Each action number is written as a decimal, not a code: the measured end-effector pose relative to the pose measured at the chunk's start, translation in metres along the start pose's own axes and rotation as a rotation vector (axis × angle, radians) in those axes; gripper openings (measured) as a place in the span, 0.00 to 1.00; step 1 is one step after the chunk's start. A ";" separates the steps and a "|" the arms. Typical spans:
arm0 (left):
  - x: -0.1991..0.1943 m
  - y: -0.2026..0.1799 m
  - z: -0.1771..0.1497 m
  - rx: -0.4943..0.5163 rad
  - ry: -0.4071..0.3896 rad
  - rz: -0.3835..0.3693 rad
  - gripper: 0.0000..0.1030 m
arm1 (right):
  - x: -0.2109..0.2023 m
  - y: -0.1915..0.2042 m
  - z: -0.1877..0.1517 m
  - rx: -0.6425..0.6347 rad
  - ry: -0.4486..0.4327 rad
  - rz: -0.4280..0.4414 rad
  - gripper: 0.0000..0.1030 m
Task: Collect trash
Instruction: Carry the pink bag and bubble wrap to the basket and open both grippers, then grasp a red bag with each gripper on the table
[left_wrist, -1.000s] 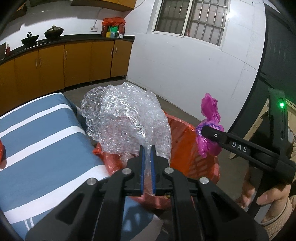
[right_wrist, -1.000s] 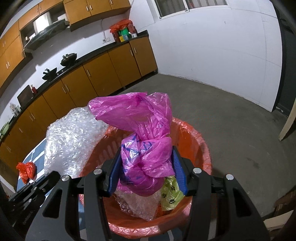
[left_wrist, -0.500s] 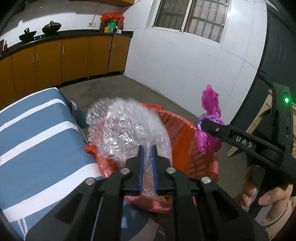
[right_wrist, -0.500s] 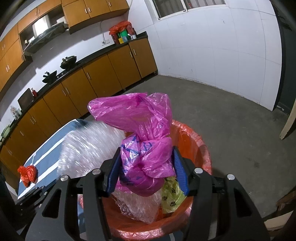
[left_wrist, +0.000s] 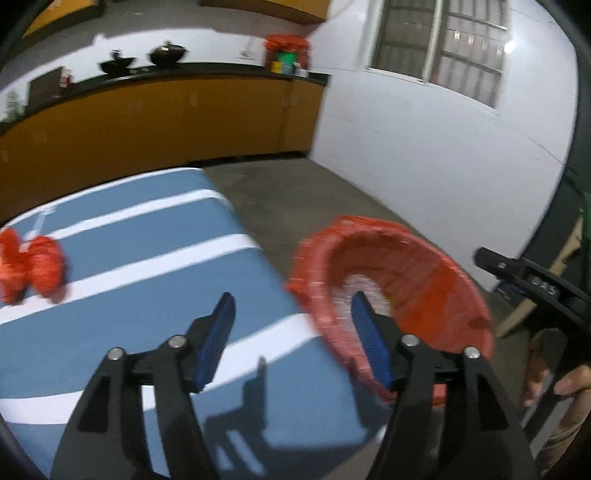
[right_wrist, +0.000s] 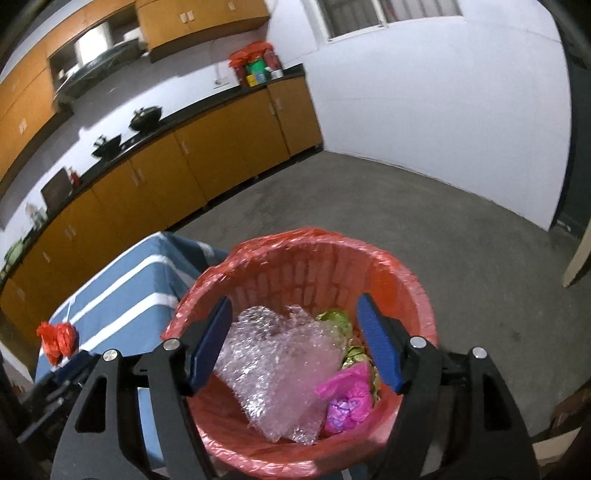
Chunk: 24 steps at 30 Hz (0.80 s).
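Observation:
A red trash basket (right_wrist: 413, 291) lined with a red bag stands beside the table; it also shows in the left wrist view (left_wrist: 436, 273). Inside it lie a sheet of bubble wrap (right_wrist: 280, 362), a crumpled pink plastic bag (right_wrist: 349, 398) and a green-yellow wrapper (right_wrist: 334, 317). My right gripper (right_wrist: 293, 341) is open and empty above the basket. My left gripper (left_wrist: 293, 338) is open and empty, over the table edge next to the basket. A crumpled red plastic bag (left_wrist: 35, 264) lies on the table at the left, also seen in the right wrist view (right_wrist: 57, 339).
The table has a blue cloth with white stripes (left_wrist: 140, 266). Orange kitchen cabinets (right_wrist: 207, 162) with a black counter line the far wall. A grey concrete floor (right_wrist: 424, 221) lies beyond the basket. A wooden board (right_wrist: 578, 258) leans at the right.
Both grippers have opened. The bubble wrap dropped from my left gripper and the pink bag from my right, both into the basket. My left gripper has swung left toward the table.

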<state>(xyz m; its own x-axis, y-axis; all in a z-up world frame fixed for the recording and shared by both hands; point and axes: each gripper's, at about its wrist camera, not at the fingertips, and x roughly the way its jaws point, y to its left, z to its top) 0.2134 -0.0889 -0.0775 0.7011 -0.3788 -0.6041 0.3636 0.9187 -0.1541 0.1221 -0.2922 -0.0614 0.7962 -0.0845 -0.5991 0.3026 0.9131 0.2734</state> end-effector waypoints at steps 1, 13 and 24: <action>-0.004 0.008 -0.001 -0.005 -0.005 0.028 0.66 | 0.002 0.011 -0.001 -0.027 0.010 0.018 0.68; -0.066 0.153 -0.020 -0.213 -0.047 0.401 0.71 | 0.030 0.165 -0.019 -0.318 0.097 0.289 0.68; -0.149 0.265 -0.036 -0.396 -0.158 0.697 0.76 | 0.085 0.323 -0.051 -0.474 0.246 0.506 0.62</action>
<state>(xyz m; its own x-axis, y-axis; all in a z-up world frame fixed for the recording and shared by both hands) 0.1833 0.2153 -0.0567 0.7750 0.3102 -0.5506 -0.4112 0.9091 -0.0666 0.2614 0.0162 -0.0621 0.6210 0.4340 -0.6526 -0.3742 0.8958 0.2397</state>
